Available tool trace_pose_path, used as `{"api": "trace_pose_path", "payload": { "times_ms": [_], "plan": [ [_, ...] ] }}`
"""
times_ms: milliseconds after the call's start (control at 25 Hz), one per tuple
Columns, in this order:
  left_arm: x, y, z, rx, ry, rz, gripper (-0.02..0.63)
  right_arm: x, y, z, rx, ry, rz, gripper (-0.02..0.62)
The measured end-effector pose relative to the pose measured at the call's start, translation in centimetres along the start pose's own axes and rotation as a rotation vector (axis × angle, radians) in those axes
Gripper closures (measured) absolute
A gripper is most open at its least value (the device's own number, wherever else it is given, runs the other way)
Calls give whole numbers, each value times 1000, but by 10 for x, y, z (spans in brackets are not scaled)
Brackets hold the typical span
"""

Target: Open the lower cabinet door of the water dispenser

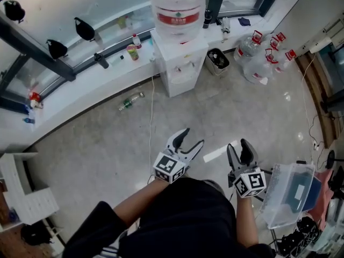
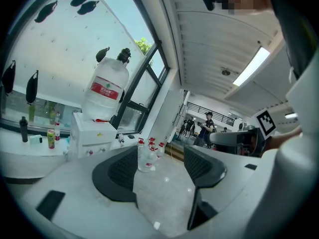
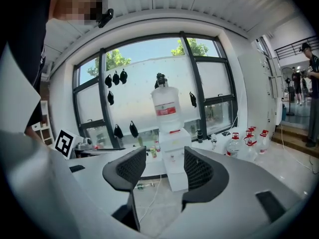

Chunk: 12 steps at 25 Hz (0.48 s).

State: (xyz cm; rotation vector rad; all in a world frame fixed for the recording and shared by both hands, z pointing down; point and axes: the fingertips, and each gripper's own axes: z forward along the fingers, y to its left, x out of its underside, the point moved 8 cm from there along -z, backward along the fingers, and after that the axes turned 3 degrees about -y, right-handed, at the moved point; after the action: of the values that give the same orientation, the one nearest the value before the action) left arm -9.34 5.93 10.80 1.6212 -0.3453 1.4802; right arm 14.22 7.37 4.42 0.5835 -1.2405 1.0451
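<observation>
The person's two forearms reach forward from the body, low over the floor [image 1: 107, 144], each hand holding a tool close in, side by side.

The left tool [image 1: 193, 137] points far and a little right. Its jaws stand wide apart with nothing between them; its own view shows only bare floor and distant jugs [image 2: 147, 156] in the gap.

The right tool [image 1: 239, 145] points straight away, its jaws parted somewhat less, and it too grips nothing.

The water dispenser [image 1: 180, 63] stands at the far side against the window wall, well apart from both tools, carrying a large inverted bottle [image 1: 180, 9]. Its lower cabinet door [image 1: 181, 82] is shut. In the right gripper view the dispenser sits framed between the open jaws.

Spare jugs [image 1: 258, 58] cluster to its right, and a green bottle [image 1: 129, 102] lies on the floor to its left.
</observation>
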Motion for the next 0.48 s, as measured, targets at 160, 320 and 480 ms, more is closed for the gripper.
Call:
{"api": "trace_pose_path", "payload": {
  "times_ms": [160, 320, 480],
  "plan": [
    [-7, 9, 10, -24, -14, -5, 339, 0, -9, 11, -8, 28, 15, 388],
    [-13, 17, 13, -46, -18, 4, 339, 3, -14, 24, -31, 58, 17, 388],
    [-18, 19, 15, -85, -41, -7, 339, -1, -22, 43, -77, 70, 15, 388]
  ]
}}
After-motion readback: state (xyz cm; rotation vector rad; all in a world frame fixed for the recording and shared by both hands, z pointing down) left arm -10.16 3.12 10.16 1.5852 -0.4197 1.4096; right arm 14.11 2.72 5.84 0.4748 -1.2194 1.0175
